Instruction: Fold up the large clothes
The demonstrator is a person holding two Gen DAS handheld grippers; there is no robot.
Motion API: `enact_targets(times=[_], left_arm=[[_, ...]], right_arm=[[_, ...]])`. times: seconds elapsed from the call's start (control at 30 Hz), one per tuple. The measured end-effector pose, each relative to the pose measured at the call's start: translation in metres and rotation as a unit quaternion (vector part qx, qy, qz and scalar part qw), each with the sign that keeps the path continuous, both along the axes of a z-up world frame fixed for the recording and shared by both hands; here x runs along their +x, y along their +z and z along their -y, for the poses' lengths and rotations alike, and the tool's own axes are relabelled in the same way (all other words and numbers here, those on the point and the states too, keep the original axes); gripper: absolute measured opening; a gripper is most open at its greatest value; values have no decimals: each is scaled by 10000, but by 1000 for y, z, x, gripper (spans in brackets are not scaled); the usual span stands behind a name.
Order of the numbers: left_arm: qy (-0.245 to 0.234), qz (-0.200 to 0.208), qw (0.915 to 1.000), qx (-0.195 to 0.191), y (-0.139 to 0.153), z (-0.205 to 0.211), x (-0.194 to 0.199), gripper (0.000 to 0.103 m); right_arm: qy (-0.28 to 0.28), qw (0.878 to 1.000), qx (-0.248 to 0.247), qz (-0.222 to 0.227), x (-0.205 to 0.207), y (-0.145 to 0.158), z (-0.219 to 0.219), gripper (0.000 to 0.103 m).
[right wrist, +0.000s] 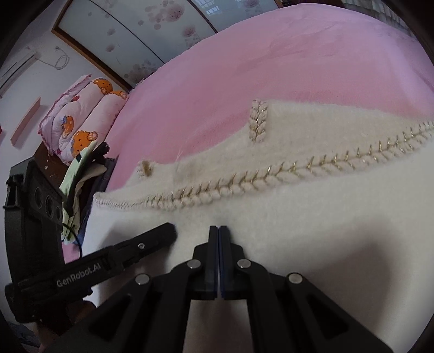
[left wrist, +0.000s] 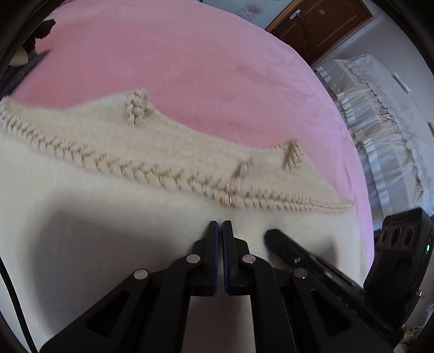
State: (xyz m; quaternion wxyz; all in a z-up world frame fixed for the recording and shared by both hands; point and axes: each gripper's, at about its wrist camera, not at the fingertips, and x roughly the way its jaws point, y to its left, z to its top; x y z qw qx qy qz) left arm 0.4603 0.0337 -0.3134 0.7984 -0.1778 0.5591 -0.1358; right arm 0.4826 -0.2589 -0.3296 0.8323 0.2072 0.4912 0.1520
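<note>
Left gripper [left wrist: 220, 223]: jaws pressed together, apparently pinching the cream garment [left wrist: 95, 217] at its tips
Right gripper [right wrist: 218, 227]: likewise closed narrow on the cloth, just beside the left one
Why: paired pinches likely carry one edge over for a fold
Garment: spread ahead of both tips, braided trim [left wrist: 152, 173] just beyond
Around: pink bedspread [left wrist: 190, 68] further ahead; nothing blocks the way

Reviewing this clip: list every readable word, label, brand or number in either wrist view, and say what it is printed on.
"GenRobot.AI": white lettering on the side of the left tongs, seen in the right wrist view.
A small white sign on the brown wooden door, left wrist view: too small and blurred to read.
No lettering shows on the cream knitted garment, the pink blanket or the bear-print bedding.
</note>
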Motion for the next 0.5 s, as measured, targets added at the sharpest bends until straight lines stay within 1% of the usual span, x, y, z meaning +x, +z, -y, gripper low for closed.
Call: enact_targets(times=[0.07,0.17,0.2,0.27,0.33,0.43,0.5], left_arm=[[92,60,9999,59,0,-4,4,1],[321,57,9994,-105,0,-21,7,1],[337,46,9994,-94,0,-24,8,1],[335,42,9994,64,2,-35,10,1],[322,62,9993,170,5,-45,13,1],[333,191,9974,609,12,-68,12,1],[368,213,9962,765,14,-84,13,1]], right_arm=[[-76,10000,-4,-1,13,0,4,0],[-22,10000,-19,38,20,3,10,0],[6,10000,-47,42,20,3,14,0],[18,9998,-186,40,19,5,24,0],[9,9998,-218,-5,16,6,39,0],[-250,9990,-361,-33,8,10,72,0],[-502,9971,-570,-66,4,14,97,0]])
